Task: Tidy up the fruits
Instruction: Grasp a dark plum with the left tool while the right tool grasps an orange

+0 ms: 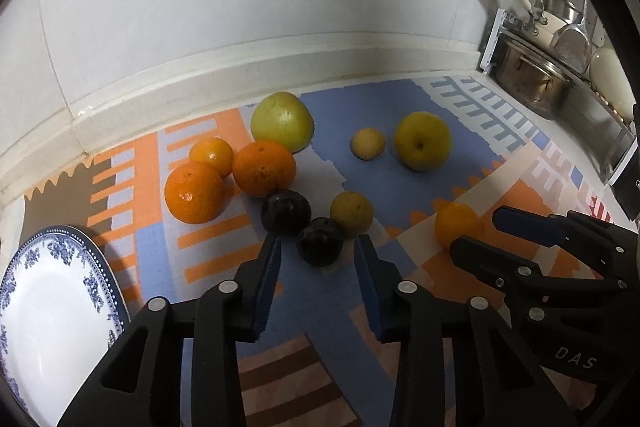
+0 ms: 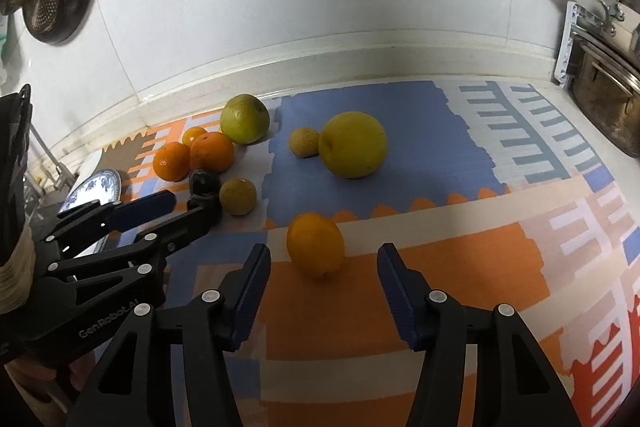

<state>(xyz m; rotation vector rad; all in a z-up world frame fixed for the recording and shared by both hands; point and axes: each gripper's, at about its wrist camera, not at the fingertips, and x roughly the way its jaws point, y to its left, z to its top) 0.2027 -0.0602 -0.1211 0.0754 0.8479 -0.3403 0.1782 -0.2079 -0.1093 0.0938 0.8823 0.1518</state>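
Left tongs [image 1: 318, 247] apart, empty, nearest dark plum [image 1: 319, 242] just ahead. Right tongs [image 2: 324, 255] apart, lone orange [image 2: 315, 244] on the table between their tips, unclamped. Farther: three oranges [image 1: 264, 169] clustered, yellow apple [image 2: 354, 144]. Plate [image 1: 52, 307] at left.

Left wrist view rides low over the counter [image 1: 560, 131], looking forward to the wall past its own jaws, close on the dark fruit [image 1: 320, 241]. Right wrist view sits just beside it, same heading, close on a lone orange [image 2: 316, 243]. Both share the mat [image 2: 400, 115], fruit cluster, plate [image 1: 52, 307] and each other's gripper.
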